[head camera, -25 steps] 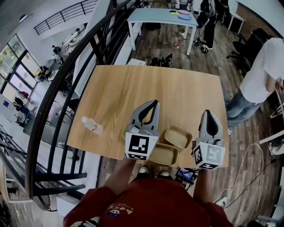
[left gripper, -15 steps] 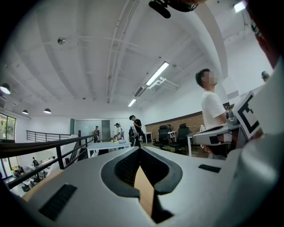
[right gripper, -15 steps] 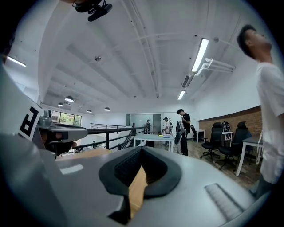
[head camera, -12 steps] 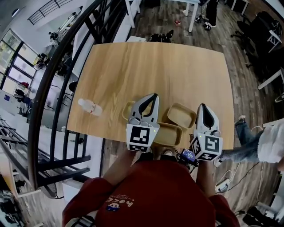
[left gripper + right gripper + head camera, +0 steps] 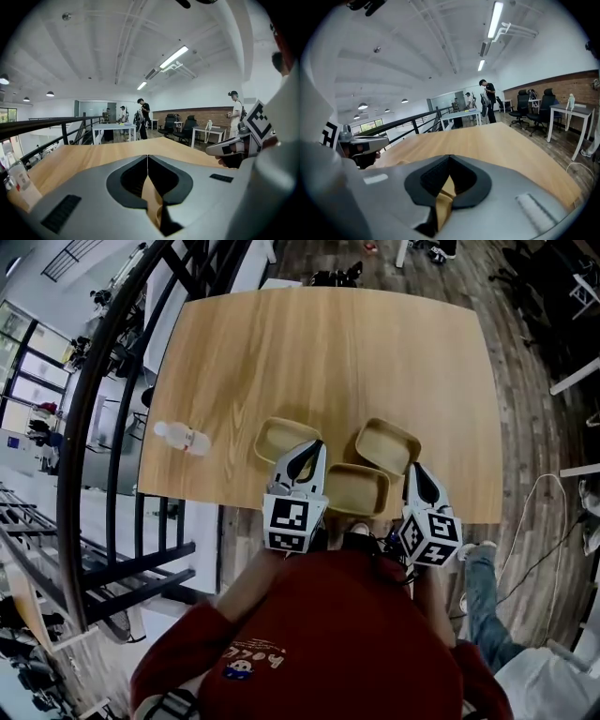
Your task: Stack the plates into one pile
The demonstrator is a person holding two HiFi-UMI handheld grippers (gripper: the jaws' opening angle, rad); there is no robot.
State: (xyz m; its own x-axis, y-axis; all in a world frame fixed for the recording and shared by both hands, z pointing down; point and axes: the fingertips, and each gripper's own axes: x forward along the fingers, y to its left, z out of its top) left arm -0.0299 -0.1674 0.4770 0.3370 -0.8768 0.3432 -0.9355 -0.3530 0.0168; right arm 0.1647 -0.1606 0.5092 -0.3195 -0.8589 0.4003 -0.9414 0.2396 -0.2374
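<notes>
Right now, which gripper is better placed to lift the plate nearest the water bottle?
Left. The left gripper, fingers shut, points over that plate at its right rim; the right gripper is beside the other two plates.

Head view looks steeply down; both gripper views skim the shared table [image 5: 328, 352].

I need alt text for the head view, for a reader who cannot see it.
Both shut, the left gripper and right gripper point toward three unstacked tan plates at the near edge of a wooden table. A bottle lies at left.
</notes>
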